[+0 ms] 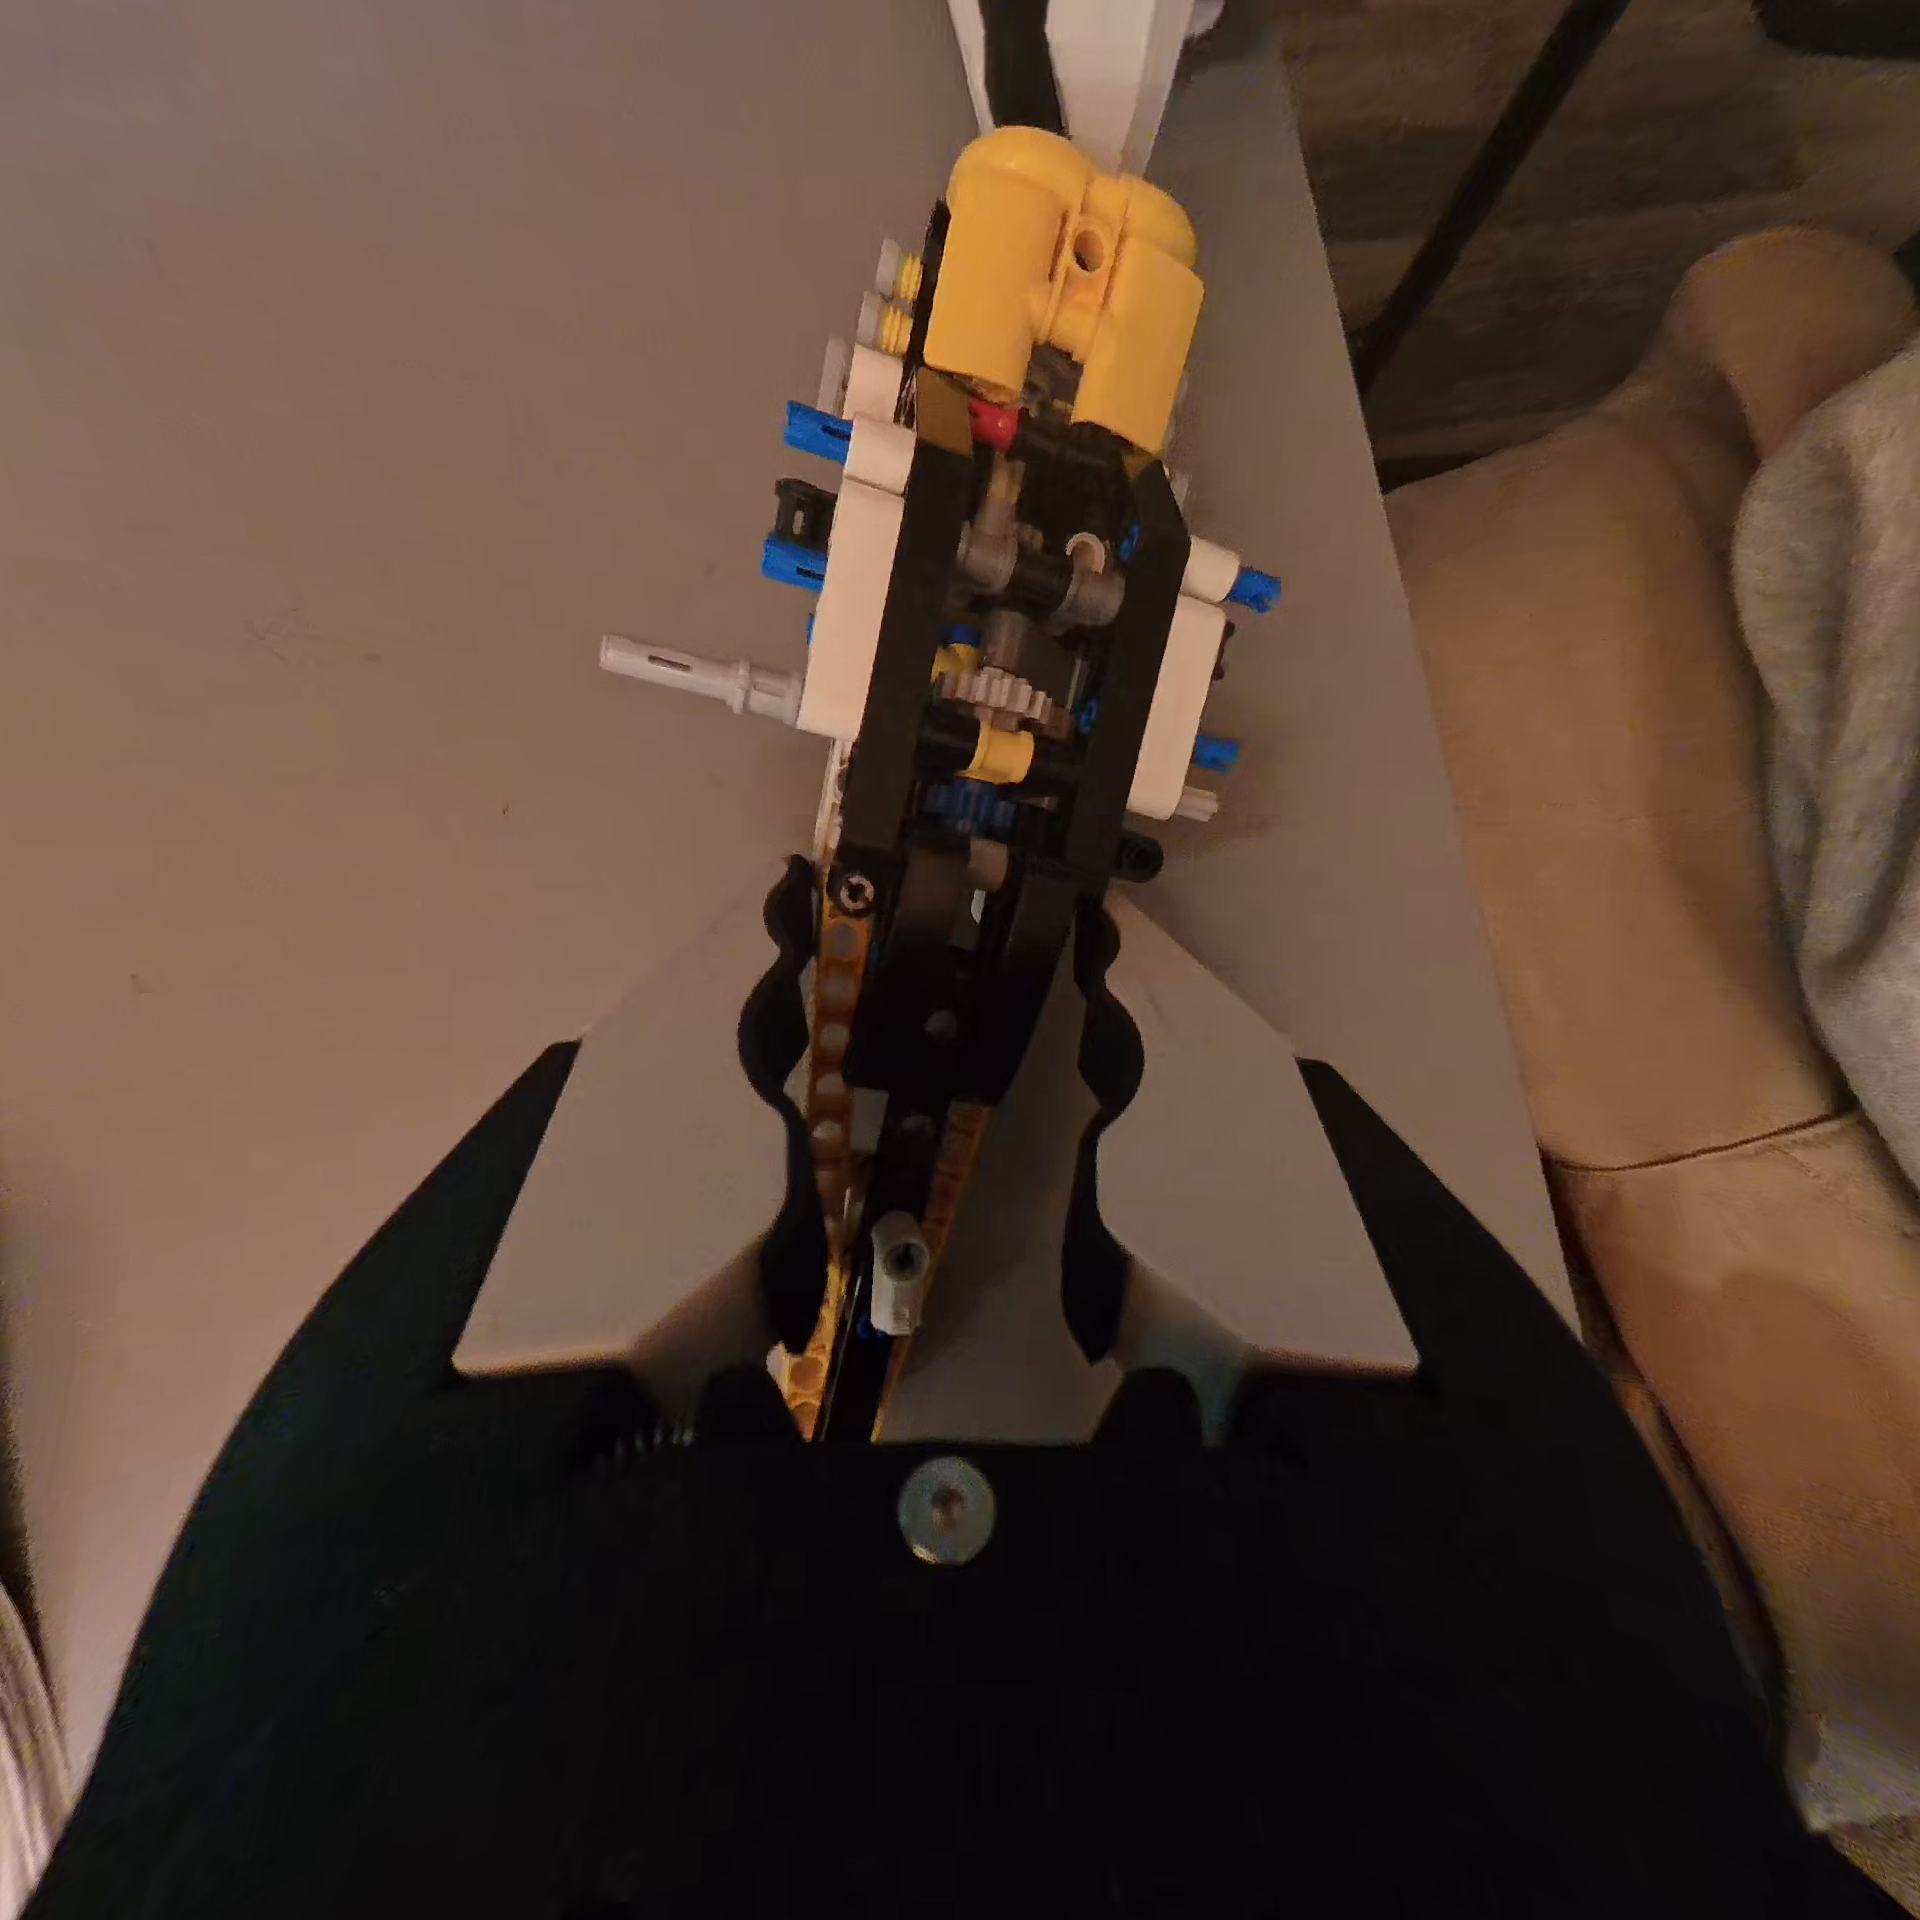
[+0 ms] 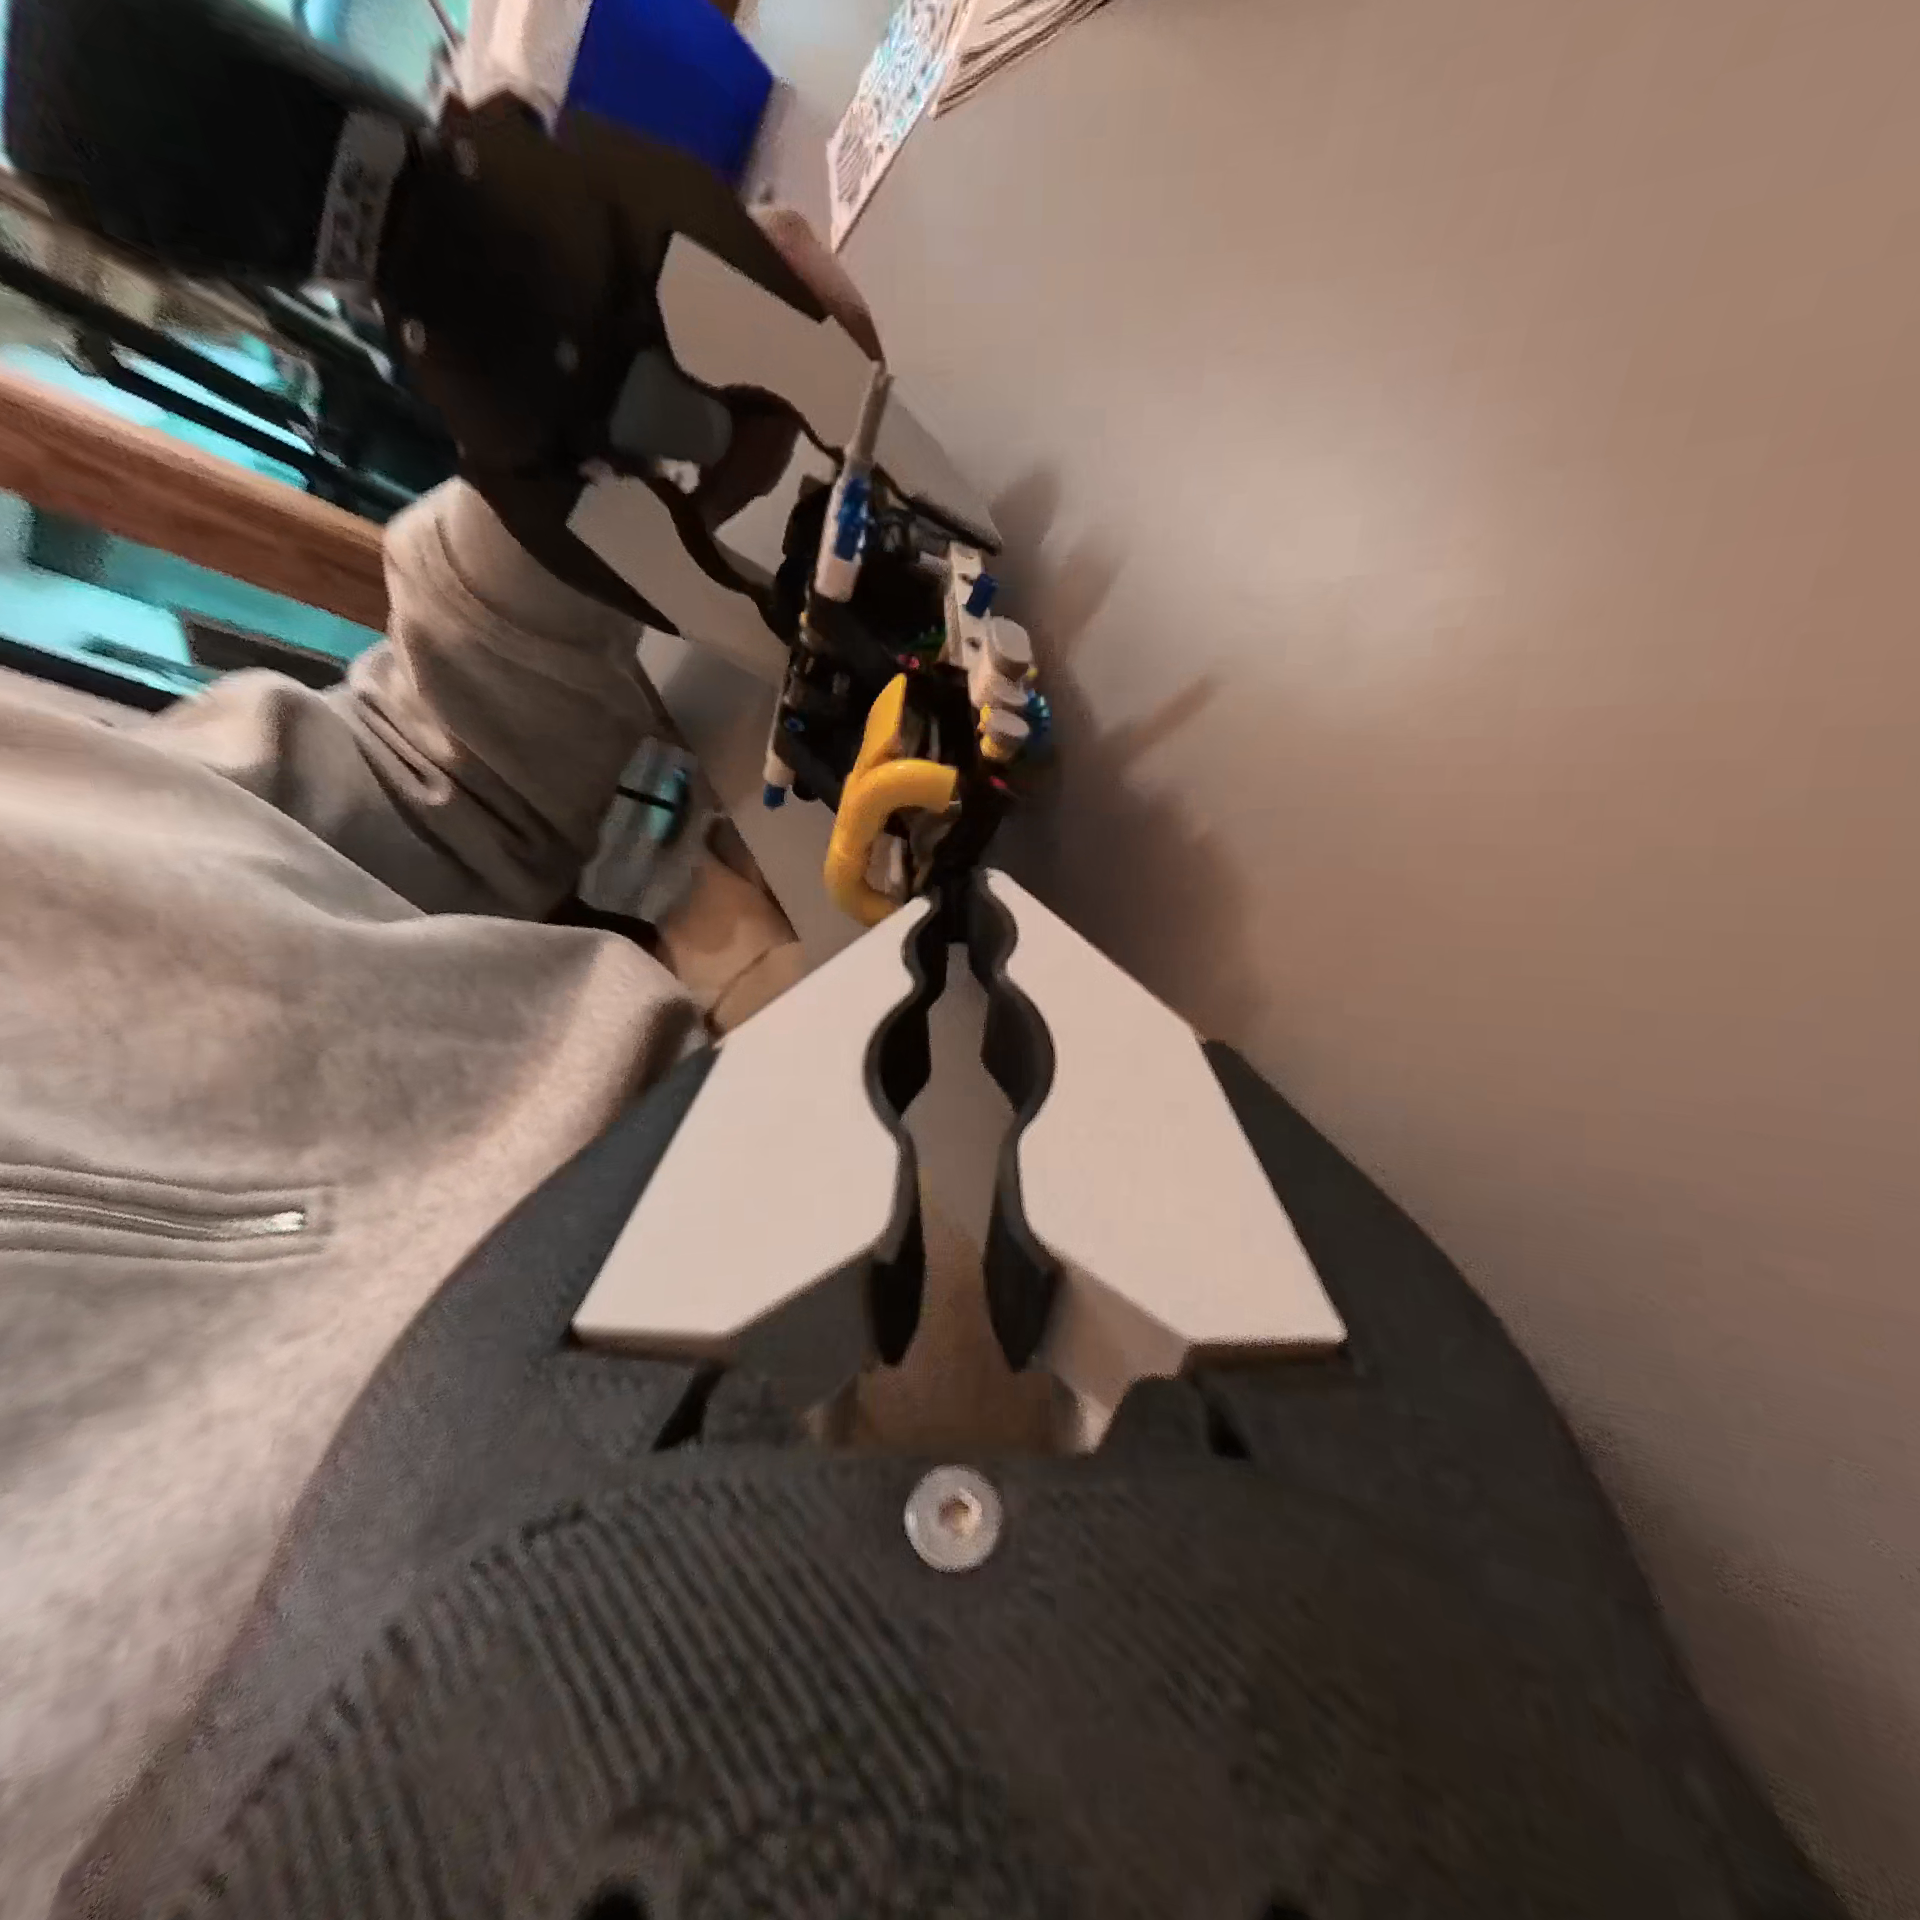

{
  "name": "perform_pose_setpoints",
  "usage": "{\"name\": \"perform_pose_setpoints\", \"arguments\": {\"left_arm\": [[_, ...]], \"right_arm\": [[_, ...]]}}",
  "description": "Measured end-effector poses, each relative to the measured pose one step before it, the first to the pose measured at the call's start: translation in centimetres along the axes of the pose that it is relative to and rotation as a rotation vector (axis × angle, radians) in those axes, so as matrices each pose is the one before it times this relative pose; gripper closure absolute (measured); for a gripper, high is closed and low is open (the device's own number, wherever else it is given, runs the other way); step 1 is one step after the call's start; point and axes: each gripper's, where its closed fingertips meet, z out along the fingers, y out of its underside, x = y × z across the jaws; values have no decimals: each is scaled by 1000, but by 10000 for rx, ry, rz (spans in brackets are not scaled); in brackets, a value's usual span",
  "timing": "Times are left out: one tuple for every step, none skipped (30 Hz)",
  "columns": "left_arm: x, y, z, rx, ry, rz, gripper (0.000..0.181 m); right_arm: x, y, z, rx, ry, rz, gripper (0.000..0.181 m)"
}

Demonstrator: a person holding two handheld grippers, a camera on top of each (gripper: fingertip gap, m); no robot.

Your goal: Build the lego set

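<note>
My left gripper (image 1: 940, 904) is shut on a lego technic assembly (image 1: 997, 644), held lengthwise between its fingers (image 1: 779, 1049) above the grey table (image 1: 364, 520). The assembly has black beams, white panels (image 1: 852, 623), blue pins, a grey axle (image 1: 686, 675) sticking out left and a yellow block (image 1: 1060, 281) at the far end. In the right wrist view my right gripper (image 2: 954, 914) is closed, its tips pinching a black part at the near end of the assembly (image 2: 894, 686), beside a yellow curved piece (image 2: 883, 821). The left gripper (image 2: 582, 416) holds the other end.
A beige cushion (image 1: 1662, 831) and a grey blanket (image 1: 1849, 727) lie right of the table edge. A person's grey sleeve (image 2: 312, 935) fills the left of the right wrist view. A patterned marker sheet (image 2: 894, 114) lies on the table at the far side. The grippers' ends are close to 10 cm from one another.
</note>
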Motion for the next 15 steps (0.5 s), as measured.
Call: {"name": "perform_pose_setpoints", "arguments": {"left_arm": [[-16,-43,-17,17,-116,95,132],[6,-42,-27,29,-78,78,132],[0,-55,-47,35,-49,40,132],[-40,-64,-69,37,-73,47,132],[-27,-67,-81,36,-80,71,132],[10,-61,-68,27,-32,29,132],[78,-20,-39,7,39,-24,132],[60,28,0,-22,39,-20,132],[34,92,45,-39,12,8,132],[41,104,66,-49,14,6,132],[55,114,68,-43,36,-29,132],[0,14,-10,24,18,-43,132],[43,21,-32,30,57,-47,132],[28,21,-3,22,44,-61,132],[5,-2,-25,27,15,-28,132]], "right_arm": [[-14,12,-25,84,-169,435,180],[-27,-7,-25,84,-179,426,180],[-50,-26,-23,103,-185,411,180],[-66,-46,-21,114,-207,446,180],[-58,-64,-23,132,-221,475,180],[0,-40,-23,112,-172,387,180],[58,29,7,60,-87,228,180],[53,56,45,27,-53,154,179],[38,72,47,3,-42,150,179],[52,36,60,10,-8,98,179],[84,54,65,-21,60,-45,179],[0,17,35,-23,46,-128,179],[-46,-20,16,-19,39,-162,179],[-27,-2,30,-44,92,-281,179],[0,4,16,-70,167,-374,179]]}}
